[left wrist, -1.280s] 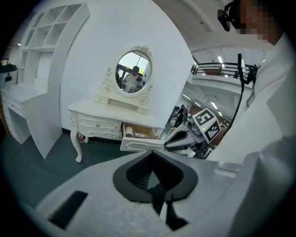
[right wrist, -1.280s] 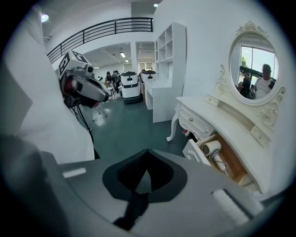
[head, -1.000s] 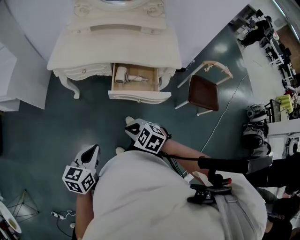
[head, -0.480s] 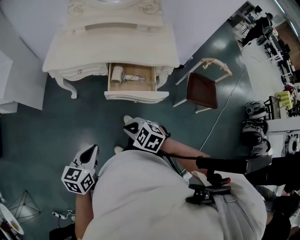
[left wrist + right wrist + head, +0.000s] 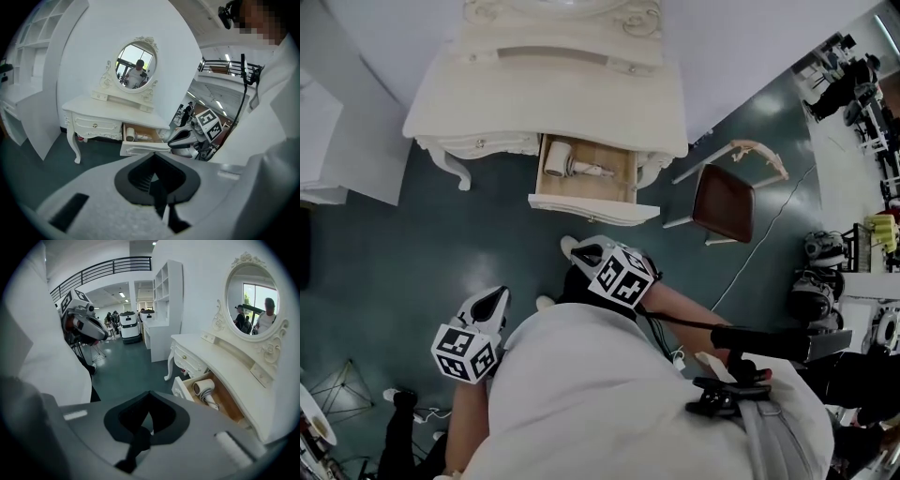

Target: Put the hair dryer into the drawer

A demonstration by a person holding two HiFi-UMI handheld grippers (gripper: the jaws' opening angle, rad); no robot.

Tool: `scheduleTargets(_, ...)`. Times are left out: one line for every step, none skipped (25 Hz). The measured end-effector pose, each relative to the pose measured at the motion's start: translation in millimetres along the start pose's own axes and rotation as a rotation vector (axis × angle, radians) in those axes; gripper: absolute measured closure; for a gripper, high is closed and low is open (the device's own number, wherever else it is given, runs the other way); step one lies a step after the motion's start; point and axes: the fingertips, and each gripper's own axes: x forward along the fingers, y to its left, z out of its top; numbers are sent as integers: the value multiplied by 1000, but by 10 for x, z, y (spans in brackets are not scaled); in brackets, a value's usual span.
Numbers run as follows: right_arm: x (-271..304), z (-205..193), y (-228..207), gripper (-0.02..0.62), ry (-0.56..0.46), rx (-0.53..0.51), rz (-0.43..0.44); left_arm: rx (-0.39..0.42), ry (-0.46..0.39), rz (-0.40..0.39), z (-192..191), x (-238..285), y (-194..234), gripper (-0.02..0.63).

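A white hair dryer [image 5: 566, 164] lies inside the open wooden drawer [image 5: 627, 185] of the cream dressing table [image 5: 546, 89]. It also shows in the right gripper view [image 5: 204, 389] and, small, in the left gripper view [image 5: 131, 135]. Both grippers hang well short of the table, close to the person's body. My left gripper [image 5: 492, 301] is shut and holds nothing. My right gripper [image 5: 577, 251] is shut and empty too, nearer the drawer's front.
A chair with a brown seat [image 5: 724, 202] stands right of the table. A cable [image 5: 759, 225] runs across the dark floor. White shelving [image 5: 166, 310] stands left of the table. Equipment sits at the far right [image 5: 814, 281]. An oval mirror [image 5: 135, 65] tops the table.
The dressing table and drawer now sit a little lower and further right in the head view, and look slightly larger. Both grippers stay shut and empty.
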Motion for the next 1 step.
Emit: scheduleTargets(12, -2, -91, 595, 3, 2, -4, 1, 3, 0, 48, 52, 37, 603)
